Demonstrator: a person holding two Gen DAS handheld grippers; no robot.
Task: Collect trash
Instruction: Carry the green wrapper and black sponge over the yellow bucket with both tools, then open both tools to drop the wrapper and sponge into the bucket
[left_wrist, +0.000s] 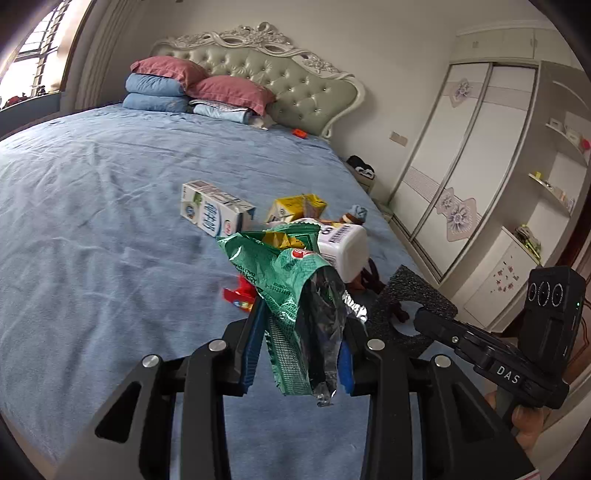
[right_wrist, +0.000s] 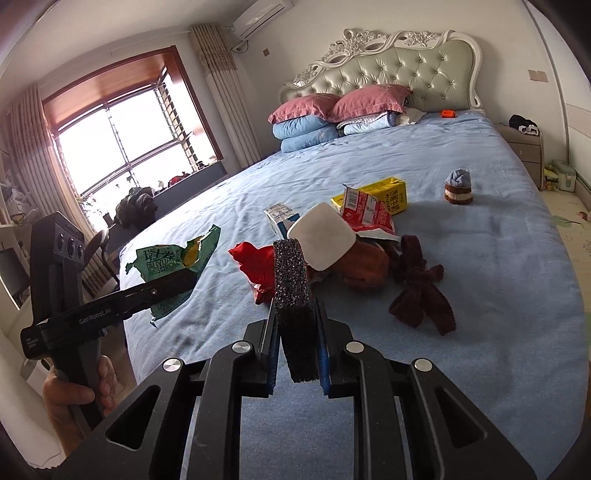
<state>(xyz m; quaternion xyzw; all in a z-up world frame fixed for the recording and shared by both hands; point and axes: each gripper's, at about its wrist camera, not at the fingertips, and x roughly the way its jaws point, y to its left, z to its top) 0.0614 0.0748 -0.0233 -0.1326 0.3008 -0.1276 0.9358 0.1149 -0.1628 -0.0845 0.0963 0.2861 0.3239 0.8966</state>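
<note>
Both claws are loaded: left claw pinches a green wrapper, right claw a black sponge, lifted off the bed for disposal.

left gripper: black angular frame, triangular cut-outs, round silver screws, blue finger pads
right gripper: same black frame, silver screws, blue pads
handle markings: white "DAS" and "GenRobot.AI" lettering; three round lenses, small green light
hand: bare skin, no sleeve visible
</note>
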